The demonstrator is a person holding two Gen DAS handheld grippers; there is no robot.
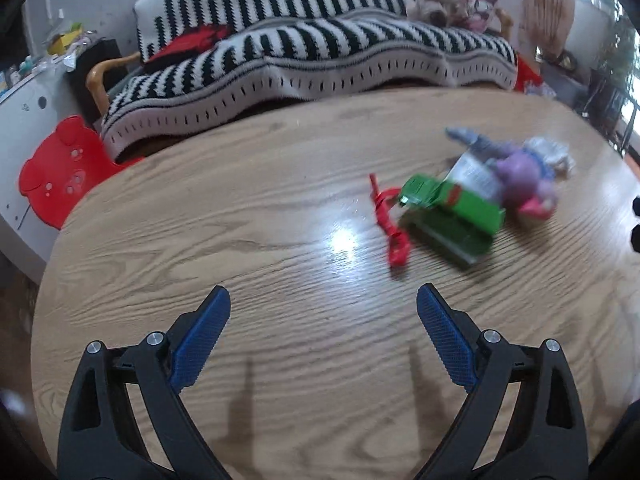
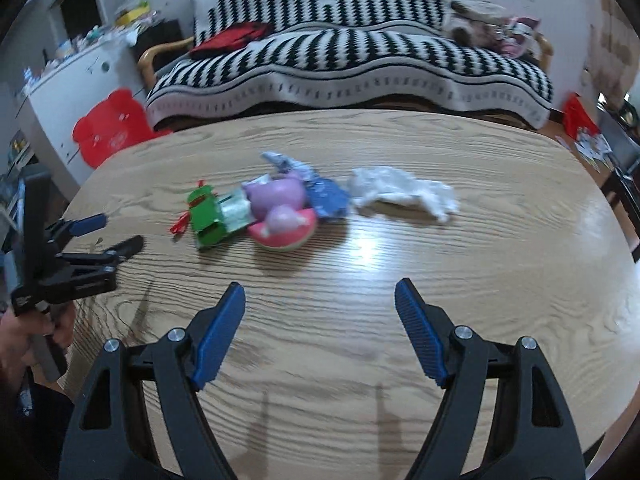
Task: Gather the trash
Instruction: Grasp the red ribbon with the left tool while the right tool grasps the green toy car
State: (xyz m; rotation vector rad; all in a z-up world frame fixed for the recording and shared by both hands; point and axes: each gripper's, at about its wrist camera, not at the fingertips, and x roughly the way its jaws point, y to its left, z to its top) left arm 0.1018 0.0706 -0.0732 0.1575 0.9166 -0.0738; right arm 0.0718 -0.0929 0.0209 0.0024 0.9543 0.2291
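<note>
Trash lies in a loose pile on the wooden table (image 1: 240, 216). A green carton (image 1: 450, 218) lies on its side, also in the right wrist view (image 2: 208, 220). A red wrapper (image 1: 390, 226) lies just left of it. A purple and pink toy-like piece (image 2: 280, 212), a blue wrapper (image 2: 328, 198) and a crumpled white plastic bag (image 2: 402, 192) lie to the right. My left gripper (image 1: 323, 300) is open and empty, short of the pile; it also shows in the right wrist view (image 2: 120, 232). My right gripper (image 2: 320, 292) is open and empty, in front of the pile.
A sofa with a black and white striped blanket (image 2: 348, 64) stands behind the table. A red bear-shaped chair (image 1: 56, 168) and a white cabinet (image 2: 68, 80) with clutter are at the left. The table's rounded edge (image 2: 624, 232) curves at the right.
</note>
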